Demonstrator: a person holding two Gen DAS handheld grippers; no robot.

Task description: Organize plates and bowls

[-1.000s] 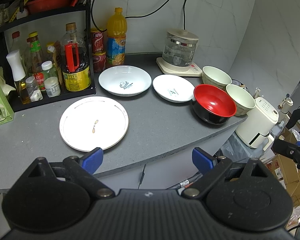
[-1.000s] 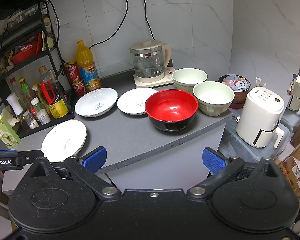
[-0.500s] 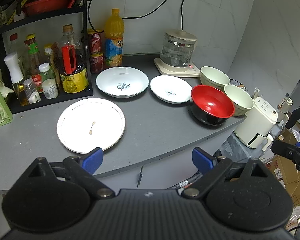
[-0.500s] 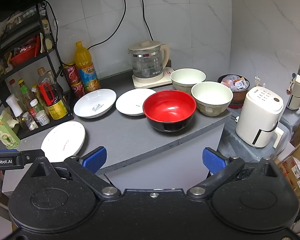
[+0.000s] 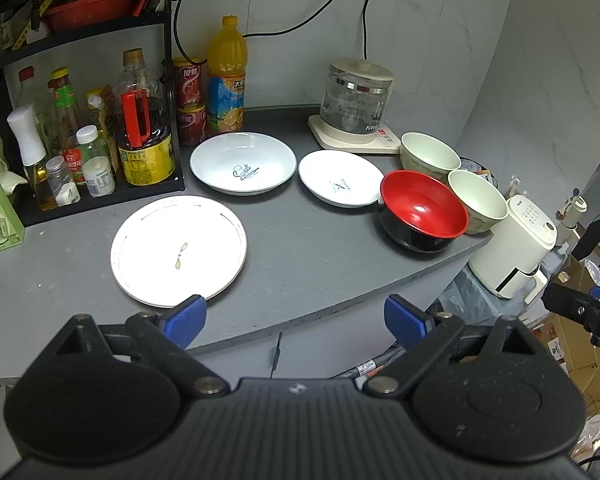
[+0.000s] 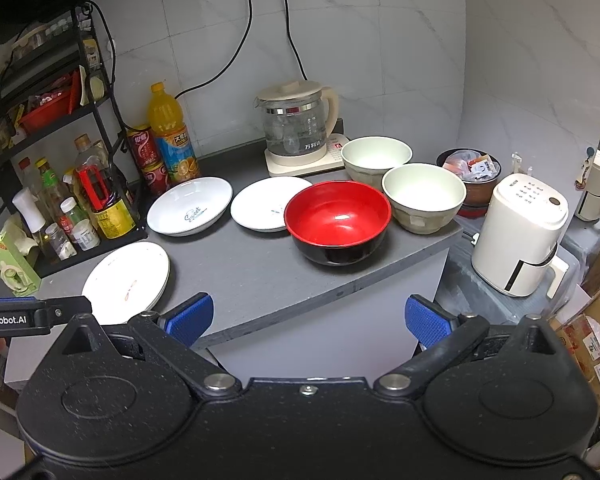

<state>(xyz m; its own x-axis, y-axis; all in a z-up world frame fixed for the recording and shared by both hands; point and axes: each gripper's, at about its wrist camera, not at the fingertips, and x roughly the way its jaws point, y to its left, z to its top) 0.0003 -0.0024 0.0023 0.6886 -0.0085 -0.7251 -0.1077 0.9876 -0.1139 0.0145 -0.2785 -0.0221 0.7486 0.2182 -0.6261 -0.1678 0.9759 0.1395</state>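
Note:
On the grey counter (image 5: 300, 256) lie a flat white plate (image 5: 179, 250) (image 6: 127, 276), a deep white plate with "Sweet" lettering (image 5: 243, 168) (image 6: 190, 211) and a smaller white plate (image 5: 340, 184) (image 6: 268, 209). A red-and-black bowl (image 5: 422, 210) (image 6: 337, 220) stands at the right, with two cream bowls behind it, one nearer (image 5: 478, 201) (image 6: 423, 197) and one farther (image 5: 430, 156) (image 6: 376, 158). My left gripper (image 5: 296, 318) hangs open and empty off the counter's front edge, near the flat plate. My right gripper (image 6: 308, 320) is also open and empty, in front of the red bowl.
A black rack (image 5: 80, 128) of bottles and jars stands at the left. An orange juice bottle (image 5: 226, 80), red cans and a glass kettle (image 5: 356, 100) line the back wall. A white appliance (image 6: 520, 236) and cardboard boxes sit beyond the counter's right end.
Both views have shifted only a little; the left gripper drifted slightly relative to the counter. The dishes have not moved and both grippers stay open.

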